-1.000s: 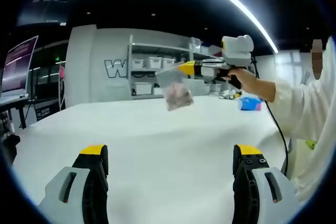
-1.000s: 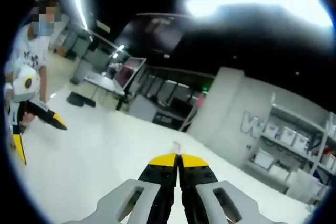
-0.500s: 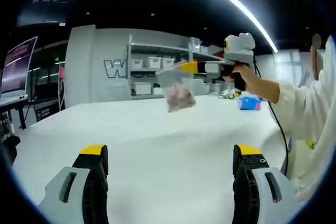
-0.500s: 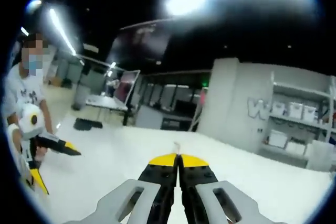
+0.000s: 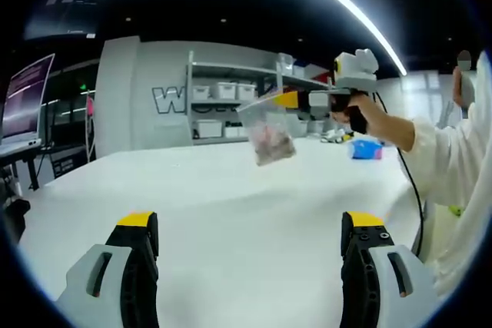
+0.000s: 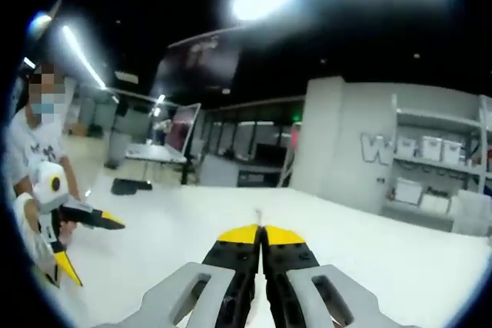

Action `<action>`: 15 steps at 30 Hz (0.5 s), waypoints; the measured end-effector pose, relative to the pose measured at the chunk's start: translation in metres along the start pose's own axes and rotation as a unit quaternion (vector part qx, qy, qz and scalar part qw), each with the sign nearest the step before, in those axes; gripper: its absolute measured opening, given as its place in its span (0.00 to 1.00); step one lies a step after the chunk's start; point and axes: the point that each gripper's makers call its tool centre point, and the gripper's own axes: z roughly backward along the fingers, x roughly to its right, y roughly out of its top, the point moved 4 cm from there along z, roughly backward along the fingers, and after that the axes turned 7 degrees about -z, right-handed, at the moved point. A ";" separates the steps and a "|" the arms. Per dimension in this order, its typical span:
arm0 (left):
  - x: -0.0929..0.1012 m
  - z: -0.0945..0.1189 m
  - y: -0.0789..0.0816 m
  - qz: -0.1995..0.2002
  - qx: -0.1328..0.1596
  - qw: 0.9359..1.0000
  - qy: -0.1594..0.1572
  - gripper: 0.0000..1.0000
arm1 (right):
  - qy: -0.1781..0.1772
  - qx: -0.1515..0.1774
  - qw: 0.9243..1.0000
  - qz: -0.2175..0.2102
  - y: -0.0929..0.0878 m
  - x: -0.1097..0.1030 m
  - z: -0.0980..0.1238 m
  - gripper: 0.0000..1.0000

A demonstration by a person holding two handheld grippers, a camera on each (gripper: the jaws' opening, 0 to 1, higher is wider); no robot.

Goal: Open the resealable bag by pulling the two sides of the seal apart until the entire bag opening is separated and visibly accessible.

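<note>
Left gripper view, nearest first: the left gripper (image 5: 250, 240) has its two yellow-tipped jaws spread wide with nothing between them, above a bare white table (image 5: 231, 190). Well beyond the fingertips, up and to the right, hangs the bag (image 5: 265, 130) — clear, limp, with a small pinkish lump sagging at its bottom. Its top corner is pinched by the right gripper (image 5: 286, 100), which a hand (image 5: 357, 113) on an outstretched, white-sleeved arm holds level in the air.

Right gripper view: the right gripper's jaws are pressed together, a sliver of the bag's edge showing just past the tips; the left gripper (image 6: 77, 247) appears far to the left.

The bag looks light, soft and slick — it would likely swing and crumple rather than resist. The sensible hold is the free lip of the seal just beside the pinching tips, so the two sides can be drawn apart. The seal looks unopened.

Far behind stand shelves (image 5: 231, 97) with bins.
</note>
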 end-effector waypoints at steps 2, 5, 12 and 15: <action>0.000 0.000 0.000 0.000 -0.001 1.000 0.000 0.98 | 0.001 -0.002 1.000 -0.004 -0.001 0.000 0.002 0.00; 0.001 -0.001 -0.001 -0.001 -0.001 1.000 -0.002 0.98 | 0.005 -0.003 1.000 -0.008 -0.002 -0.003 0.006 0.00; 0.002 -0.002 -0.003 0.000 -0.005 1.000 -0.003 0.98 | 0.014 0.000 1.000 -0.008 0.000 -0.011 0.014 0.00; 0.002 -0.002 -0.003 -0.001 -0.005 1.000 -0.003 0.98 | 0.016 -0.001 1.000 -0.004 0.000 -0.013 0.018 0.00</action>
